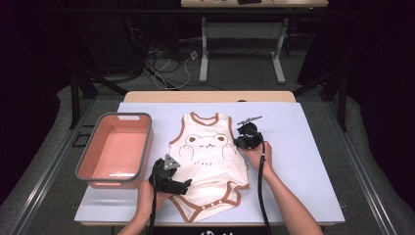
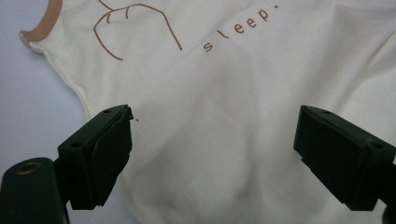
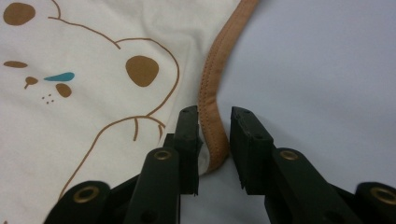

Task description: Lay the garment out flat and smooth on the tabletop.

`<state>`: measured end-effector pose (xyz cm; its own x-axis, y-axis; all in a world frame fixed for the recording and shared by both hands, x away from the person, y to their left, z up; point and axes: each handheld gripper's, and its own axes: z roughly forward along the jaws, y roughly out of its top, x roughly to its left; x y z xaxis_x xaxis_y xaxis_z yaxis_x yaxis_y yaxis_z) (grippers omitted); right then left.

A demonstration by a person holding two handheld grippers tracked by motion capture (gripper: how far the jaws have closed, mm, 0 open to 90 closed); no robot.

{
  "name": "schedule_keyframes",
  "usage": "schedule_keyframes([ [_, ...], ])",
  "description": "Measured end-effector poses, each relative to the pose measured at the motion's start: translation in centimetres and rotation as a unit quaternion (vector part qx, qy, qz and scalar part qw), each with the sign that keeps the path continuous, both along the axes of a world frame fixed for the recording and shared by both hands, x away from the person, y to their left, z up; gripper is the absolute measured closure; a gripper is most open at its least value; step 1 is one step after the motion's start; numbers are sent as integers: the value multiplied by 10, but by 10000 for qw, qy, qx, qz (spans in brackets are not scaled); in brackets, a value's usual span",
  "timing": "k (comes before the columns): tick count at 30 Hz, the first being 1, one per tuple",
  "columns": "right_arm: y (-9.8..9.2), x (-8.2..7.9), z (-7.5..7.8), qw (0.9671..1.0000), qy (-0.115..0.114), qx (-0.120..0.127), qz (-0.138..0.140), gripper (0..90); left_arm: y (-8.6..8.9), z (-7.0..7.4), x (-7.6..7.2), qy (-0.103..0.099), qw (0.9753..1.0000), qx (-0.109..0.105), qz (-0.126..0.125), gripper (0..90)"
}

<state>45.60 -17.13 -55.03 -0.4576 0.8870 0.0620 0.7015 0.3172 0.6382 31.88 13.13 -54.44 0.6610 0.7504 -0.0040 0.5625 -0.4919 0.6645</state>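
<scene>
Pink inside and grey along its rim, a plastic bin [image 1: 115,149] sits on the left part of the white table [image 1: 303,161], and nothing lies in it. Just to its right a cream baby bodysuit [image 1: 211,164] with brown trim is spread flat near the middle of the table, neck opening away from the person, snap end towards them. A bear face is printed on its chest, with the word "sleep." below it.

The left gripper [image 1: 172,182] is at the bodysuit's lower left edge, near the bin's front corner. In the left gripper view its jaws stand wide apart over the plain cream cloth [image 2: 210,140] below the lettering, holding nothing; whether their tips touch the fabric cannot be told.

The right gripper [image 1: 248,138] is at the bodysuit's right side, level with the armhole. In the right gripper view [image 3: 214,135] its jaws are narrowly parted, with the brown trim [image 3: 212,93] of the armhole running down into the gap between them. The left jaw lies against the trim; the right jaw stands just clear of it, so the edge is straddled but not pinched.
</scene>
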Motion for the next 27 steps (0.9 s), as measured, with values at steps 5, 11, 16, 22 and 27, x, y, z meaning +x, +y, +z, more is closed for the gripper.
schedule_keyframes([
  [5,0,-1,0,9999,-62,-50,137,877,-2,0,0,25,10000,-8,-23,116],
  [11,-1,2,1,9986,-371,-365,-11,883,-1,0,0,29,10000,-16,-24,116],
  [16,-4,6,1,9954,-626,-722,-93,877,-1,0,0,47,10000,8,-39,115],
  [22,-4,6,-1,9959,-610,-654,-104,710,1,0,-1,95,9999,3,-53,112],
  [27,-8,-7,6,9975,-561,-432,48,494,5,2,-3,149,9999,-11,-46,107],
])
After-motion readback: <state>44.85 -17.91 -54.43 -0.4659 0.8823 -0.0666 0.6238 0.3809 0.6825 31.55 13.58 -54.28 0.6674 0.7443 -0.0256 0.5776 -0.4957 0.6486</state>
